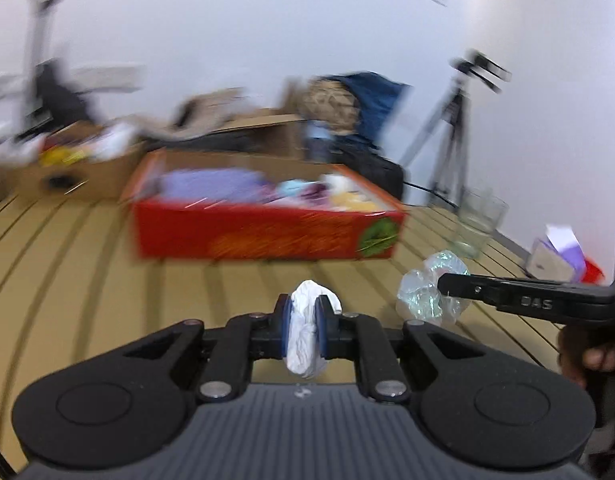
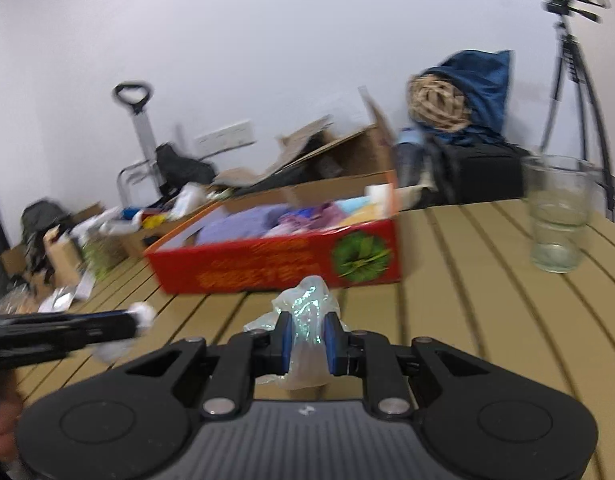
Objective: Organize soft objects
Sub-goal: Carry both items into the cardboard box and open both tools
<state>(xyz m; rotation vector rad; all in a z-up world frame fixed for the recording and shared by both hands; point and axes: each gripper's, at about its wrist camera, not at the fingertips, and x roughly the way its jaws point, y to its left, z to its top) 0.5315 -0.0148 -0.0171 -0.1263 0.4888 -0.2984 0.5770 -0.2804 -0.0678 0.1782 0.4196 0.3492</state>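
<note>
My left gripper (image 1: 305, 312) is shut on a crumpled white tissue (image 1: 305, 340), which bulges above and below the blue pads. My right gripper (image 2: 306, 330) is shut on a clear crinkled plastic bag (image 2: 305, 300) with a greenish sheen. Both are held above the slatted wooden table (image 2: 467, 300), in front of a red cardboard box (image 1: 267, 232) filled with purple, blue and yellow soft items. In the left wrist view the right gripper (image 1: 443, 284) comes in from the right with the plastic bag (image 1: 421, 296). In the right wrist view the left gripper (image 2: 137, 320) comes in from the left with the tissue (image 2: 145, 314).
A clear glass (image 2: 559, 216) stands on the table to the right of the red box (image 2: 283, 258). A small tissue pack (image 1: 555, 252) lies at the far right. Behind the table are open cardboard boxes (image 2: 347, 156), a trolley (image 2: 141, 136), a black case, blue cloth and a tripod (image 2: 575, 80).
</note>
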